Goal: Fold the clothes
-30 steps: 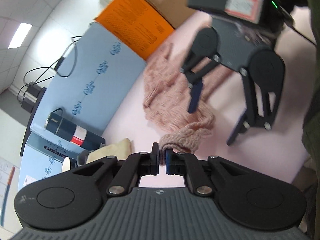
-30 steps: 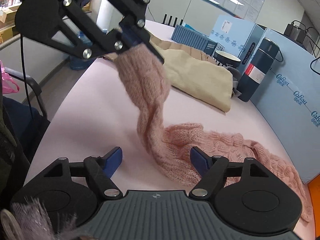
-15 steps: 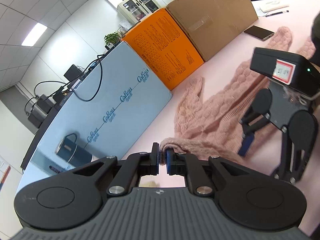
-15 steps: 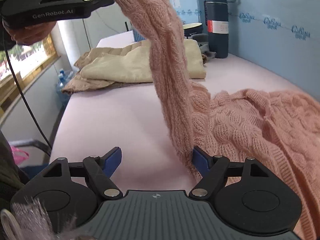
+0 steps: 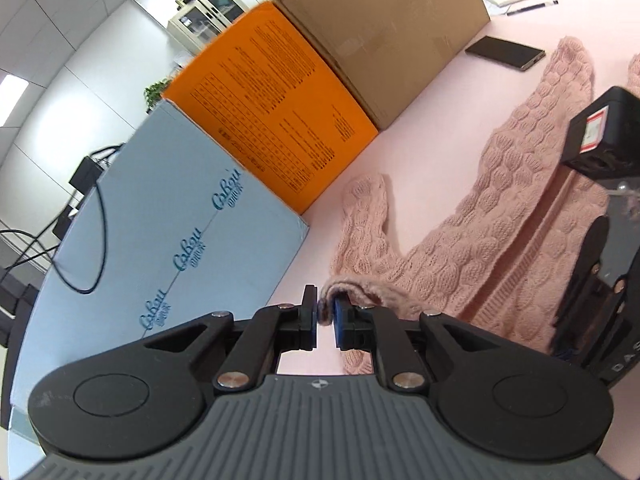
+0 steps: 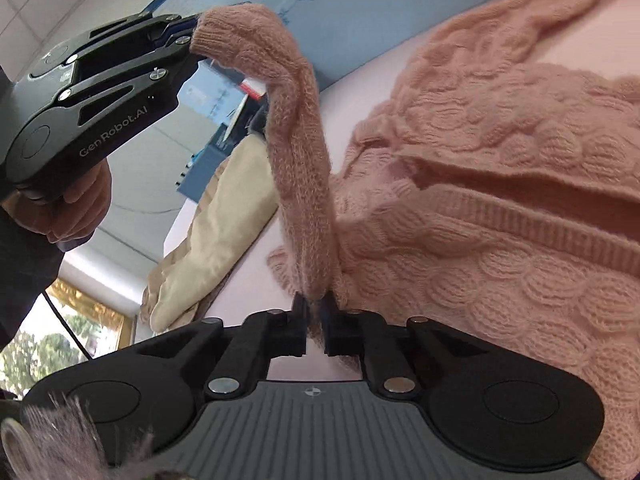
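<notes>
Left tongs (image 5: 325,327): clenched on the sleeve cuff (image 5: 348,286), the knit pinched between the blue pads; in the right view they sit high at left (image 6: 182,38), gripped by a bare hand (image 6: 70,208).
Right tongs (image 6: 314,330): closed on the same sleeve lower down, where it meets the body of the knit; in the left view only their black housing (image 5: 600,240) shows at the right edge.
Sleeve (image 6: 298,160): lifted clear of the table, arching from the left tongs down to the right tongs.
Sweater (image 6: 500,200): pink cable knit, spread flat on the pink table (image 5: 440,128), its far sleeve (image 5: 360,220) lying just beside the boxes.
Boxes: blue (image 5: 168,240), orange (image 5: 272,112), brown (image 5: 384,36), in a row along the table's edge.
Phone (image 5: 505,53): flat on the table near the brown box.
Beige cloth (image 6: 212,232): heaped on the table behind the raised sleeve.
</notes>
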Demonstrator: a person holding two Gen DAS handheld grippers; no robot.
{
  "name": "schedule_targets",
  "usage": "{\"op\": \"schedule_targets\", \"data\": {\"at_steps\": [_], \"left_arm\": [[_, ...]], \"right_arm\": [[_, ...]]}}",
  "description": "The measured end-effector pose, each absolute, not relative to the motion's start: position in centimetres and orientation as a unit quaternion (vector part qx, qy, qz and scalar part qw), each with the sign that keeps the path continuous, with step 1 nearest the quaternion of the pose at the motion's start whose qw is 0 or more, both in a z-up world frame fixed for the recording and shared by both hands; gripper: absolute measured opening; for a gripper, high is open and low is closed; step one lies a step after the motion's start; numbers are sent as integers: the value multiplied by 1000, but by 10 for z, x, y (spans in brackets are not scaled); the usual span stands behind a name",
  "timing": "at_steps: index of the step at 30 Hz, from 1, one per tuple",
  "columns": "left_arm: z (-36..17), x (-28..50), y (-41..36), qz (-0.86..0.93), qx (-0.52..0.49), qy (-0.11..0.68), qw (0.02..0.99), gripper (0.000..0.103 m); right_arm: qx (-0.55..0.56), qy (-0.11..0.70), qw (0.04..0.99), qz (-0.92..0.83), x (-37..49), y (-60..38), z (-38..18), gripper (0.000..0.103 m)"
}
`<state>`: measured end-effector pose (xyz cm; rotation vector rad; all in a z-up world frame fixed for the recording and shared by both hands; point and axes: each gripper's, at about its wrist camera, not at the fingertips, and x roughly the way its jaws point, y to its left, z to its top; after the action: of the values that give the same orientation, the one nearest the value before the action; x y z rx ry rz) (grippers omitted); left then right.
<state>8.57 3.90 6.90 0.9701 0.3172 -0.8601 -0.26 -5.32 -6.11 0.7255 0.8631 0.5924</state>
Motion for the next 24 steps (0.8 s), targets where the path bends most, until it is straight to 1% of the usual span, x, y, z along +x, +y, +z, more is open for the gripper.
{"op": "schedule_targets", "data": {"at_steps": [3,6,8,12,14,16,18,19,20,22,23,24], "left_arm": [[59,99,18,-407,452,164,777,10],[41,93,-19,-415,454,182,767,11],[30,101,-33,-418,460,194,759,14],[5,125,-58,-408,479,217,746,15],[-7,137,-70,-394,489,231,743,18],[-12,144,-73,-385,488,241,745,21],[-6,149,-67,-387,472,249,752,23],[2,150,-60,-390,460,250,757,28],[11,150,-49,-392,448,252,763,38],[30,149,-22,-394,421,258,776,48],[38,146,-7,-397,407,265,779,48],[44,142,9,-403,393,275,779,48]], "right_arm": [[387,406,786,259,-4,-63,-71,7],[433,405,766,248,-7,-69,-80,7],[432,410,764,249,-6,-67,-79,7],[438,420,754,253,-5,-67,-80,5],[438,423,753,252,-6,-65,-79,5],[436,425,753,251,-7,-63,-78,5],[437,426,751,253,-9,-62,-78,5],[437,426,751,253,-10,-61,-78,5],[435,427,751,253,-10,-61,-77,5],[428,429,754,253,-12,-59,-74,6],[414,433,760,254,-9,-61,-70,9],[393,436,769,254,-10,-60,-64,13]]}}
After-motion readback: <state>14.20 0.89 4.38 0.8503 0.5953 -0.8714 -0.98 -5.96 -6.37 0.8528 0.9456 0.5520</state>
